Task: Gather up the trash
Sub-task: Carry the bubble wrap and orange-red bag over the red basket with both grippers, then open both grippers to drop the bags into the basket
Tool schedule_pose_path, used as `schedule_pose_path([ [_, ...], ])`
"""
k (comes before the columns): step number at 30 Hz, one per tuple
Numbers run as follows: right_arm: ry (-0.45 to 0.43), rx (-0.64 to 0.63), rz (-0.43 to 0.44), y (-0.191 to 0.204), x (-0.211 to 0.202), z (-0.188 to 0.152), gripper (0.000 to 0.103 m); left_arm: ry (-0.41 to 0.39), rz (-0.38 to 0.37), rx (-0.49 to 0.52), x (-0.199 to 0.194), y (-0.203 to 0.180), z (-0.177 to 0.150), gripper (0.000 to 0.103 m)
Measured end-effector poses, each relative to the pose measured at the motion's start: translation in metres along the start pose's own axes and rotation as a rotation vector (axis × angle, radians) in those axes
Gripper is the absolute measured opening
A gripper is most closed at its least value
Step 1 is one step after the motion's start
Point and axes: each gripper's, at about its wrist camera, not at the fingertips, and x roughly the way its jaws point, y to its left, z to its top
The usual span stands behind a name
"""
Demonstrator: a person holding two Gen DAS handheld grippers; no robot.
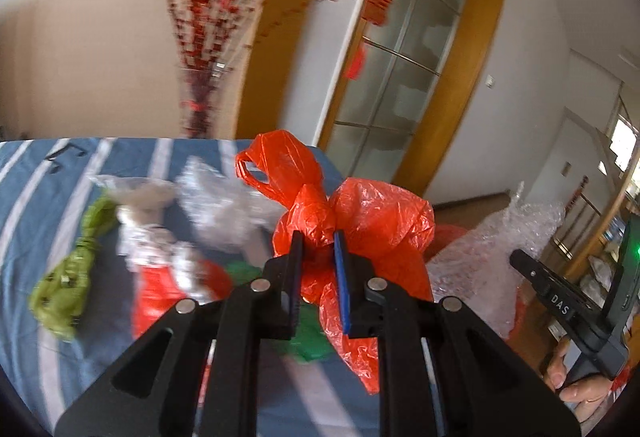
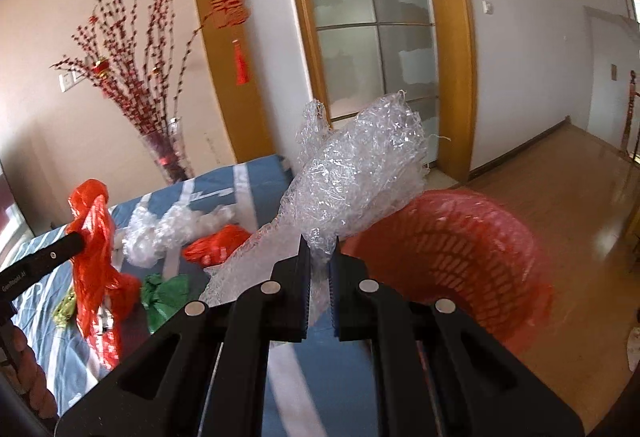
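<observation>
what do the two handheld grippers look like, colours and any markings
Both are matte black plastic with triangular cut-outs and round silver pins at the linkages. The left gripper has one blue finger pad and one black; its side reads "GenRobot.AI". The right gripper has ridged black pads, white "DAS" lettering and a green light.

An orange-red plastic bag, crumpled and knotted, hangs above a blue-and-white striped cloth; beside it, a bunched sheet of clear bubble wrap rises over a red mesh waste basket (lined with thin red film). More scraps lie on the cloth: green plastic, olive wrapper, clear film.
</observation>
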Motion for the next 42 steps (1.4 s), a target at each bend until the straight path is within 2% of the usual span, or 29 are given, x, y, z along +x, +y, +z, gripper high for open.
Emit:
schedule_pose_path([
  [11,-0.023,0.085,-0.105,-0.065,-0.006,0.003,0.009,0.081,-0.112,0.055,0.050,-0.075,-0.013,0.016],
  [21,-0.037,0.120,-0.189,-0.108,-0.004,0.001,0.009,0.139,-0.162,0.113,0.094,-0.131,-0.023,0.016],
  [31,-0.038,0.134,-0.246,-0.130,0.012,0.002,0.009,0.205,-0.185,0.153,0.138,-0.169,-0.036,0.016],
  [39,-0.033,0.155,-0.254,-0.143,0.024,0.004,0.009,0.237,-0.193,0.169,0.163,-0.184,-0.043,0.017],
  [41,-0.030,0.163,-0.247,-0.144,0.027,0.005,0.010,0.249,-0.196,0.172,0.169,-0.185,-0.046,0.019],
  [42,-0.026,0.165,-0.243,-0.144,0.028,0.004,0.015,0.254,-0.195,0.172,0.171,-0.187,-0.046,0.019],
])
